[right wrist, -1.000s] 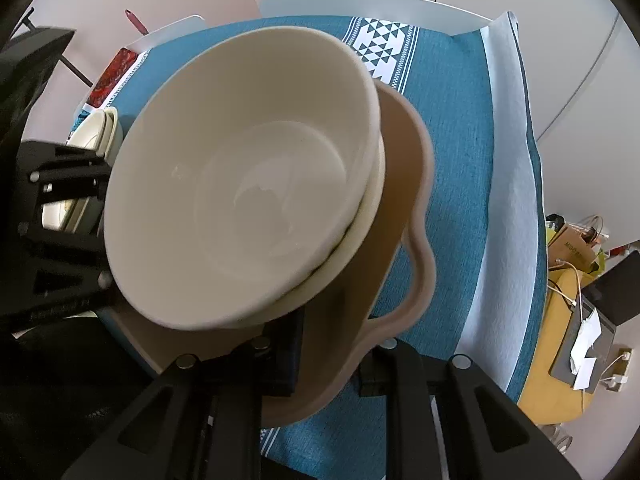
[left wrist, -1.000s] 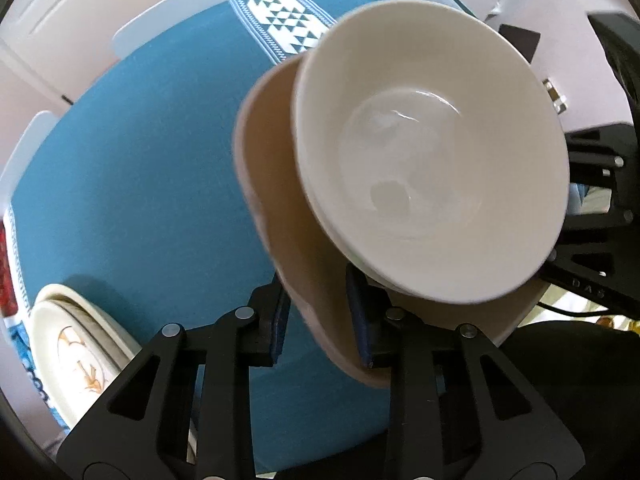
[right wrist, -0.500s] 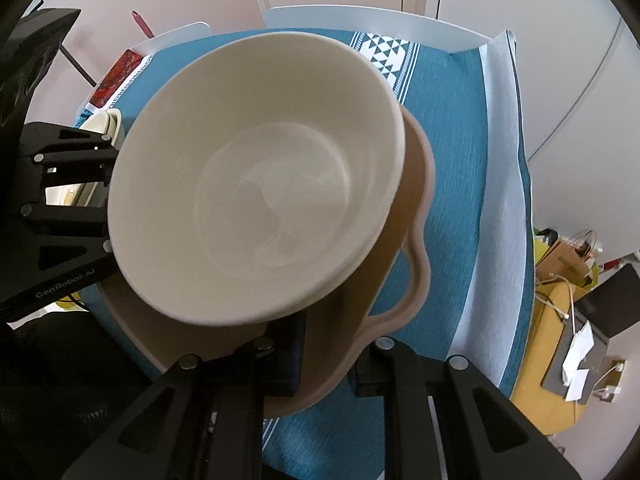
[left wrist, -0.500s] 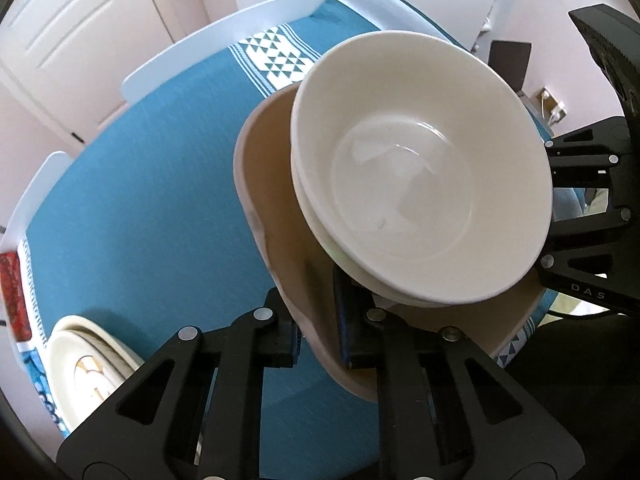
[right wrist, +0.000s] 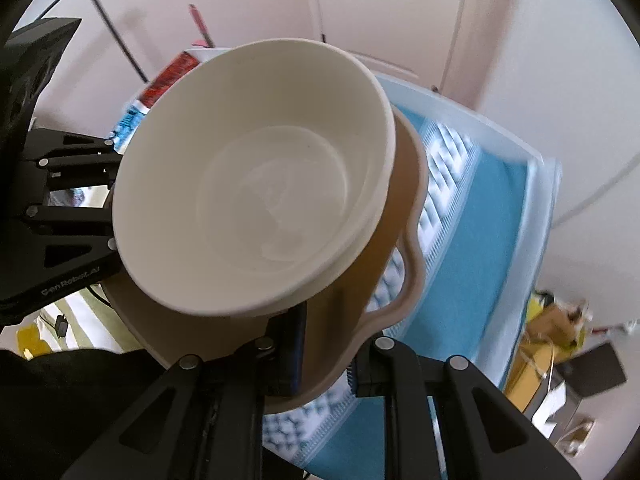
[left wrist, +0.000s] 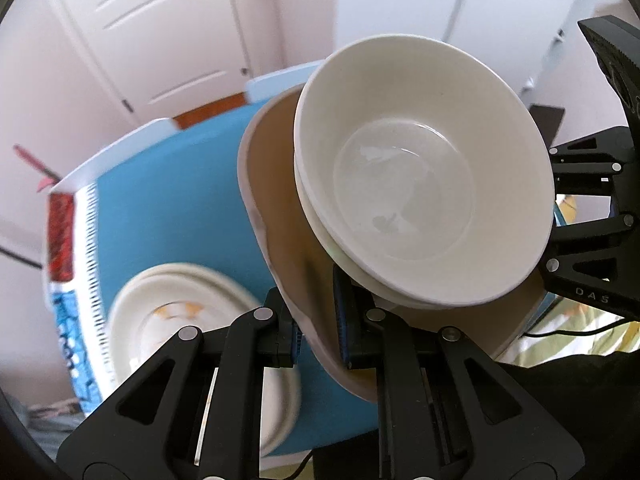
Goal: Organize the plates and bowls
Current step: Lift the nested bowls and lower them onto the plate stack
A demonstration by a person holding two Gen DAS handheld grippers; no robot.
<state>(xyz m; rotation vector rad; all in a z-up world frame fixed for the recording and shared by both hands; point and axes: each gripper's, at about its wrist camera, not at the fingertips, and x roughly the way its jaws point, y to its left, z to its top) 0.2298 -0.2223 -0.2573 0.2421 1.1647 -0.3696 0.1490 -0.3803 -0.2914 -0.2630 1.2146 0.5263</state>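
A tan plate with a wavy rim (left wrist: 276,216) carries stacked white bowls (left wrist: 416,168). My left gripper (left wrist: 318,336) is shut on the plate's left rim. My right gripper (right wrist: 326,356) is shut on the plate's opposite rim (right wrist: 404,276), with the bowls (right wrist: 256,176) right above it. The plate is held in the air over the blue tablecloth (left wrist: 168,192). A stack of cream plates with an orange pattern (left wrist: 176,304) lies on the cloth below my left gripper.
The table has a white edge (right wrist: 536,184) and a patterned cloth band (right wrist: 440,184). White doors (left wrist: 168,32) stand behind it. A red item (left wrist: 60,248) lies at the cloth's left end. Yellow clutter and boxes (right wrist: 552,332) sit on the floor to the right.
Both grippers have lifted and tilted up with the plate and bowls. The doors now fill the background, and the cream plate stack has come closer under the left gripper.
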